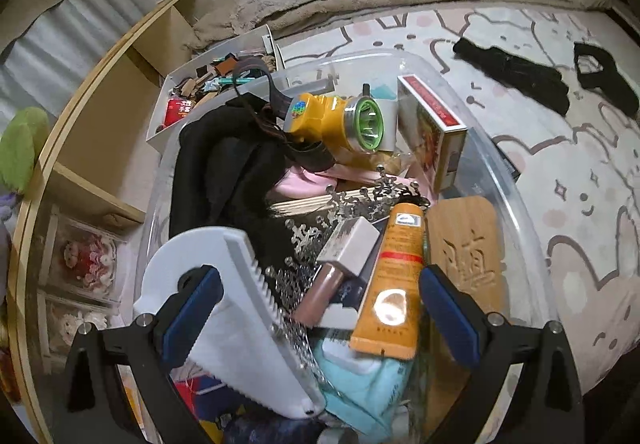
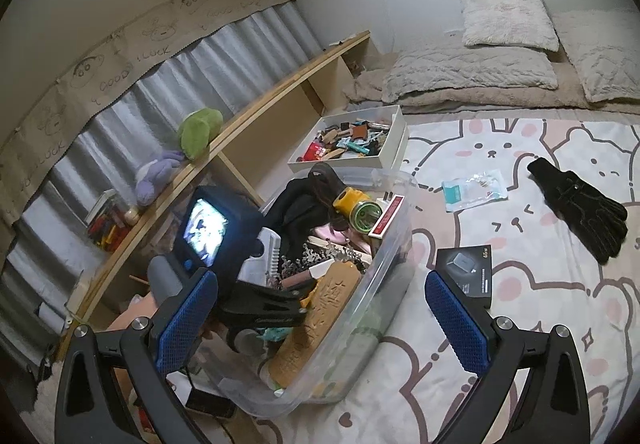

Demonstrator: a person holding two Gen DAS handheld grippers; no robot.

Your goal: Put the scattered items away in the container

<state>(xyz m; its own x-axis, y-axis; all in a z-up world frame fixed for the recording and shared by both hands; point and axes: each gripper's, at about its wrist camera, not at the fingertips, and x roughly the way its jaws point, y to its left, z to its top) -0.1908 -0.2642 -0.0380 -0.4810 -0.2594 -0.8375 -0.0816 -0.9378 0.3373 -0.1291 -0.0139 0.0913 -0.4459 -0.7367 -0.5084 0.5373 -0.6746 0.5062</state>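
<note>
**Both grippers open over and beside the clear bin**

We are taking the clear plastic bin (image 2: 384,244) as landmark. We are holding the left gripper (image 1: 320,308) above its near end, fingers spread wide with nothing between them. Below that gripper, inside the bin, we are seeing a white comb (image 1: 236,304), an orange tube (image 1: 394,284) and a carved wooden board (image 1: 466,248); farther in, a yellow headlamp (image 1: 340,120) and a red-edged box (image 1: 434,132) are lying on dark cloth. The bin is looking crowded, items overlapping.

We are holding the right gripper (image 2: 320,320) over the bin's near right corner, also spread apart and empty. The left device with its lit screen (image 2: 206,232) is blocking part of the bin's left side in the right wrist view.

Outside the bin, on the rabbit-print sheet (image 2: 520,324): a black charger box (image 2: 466,272) just beside its right wall, a clear packet (image 2: 474,189) farther right, a black glove (image 2: 580,208) well apart. A white tray (image 2: 352,142) of small items is sitting behind the bin.
</note>
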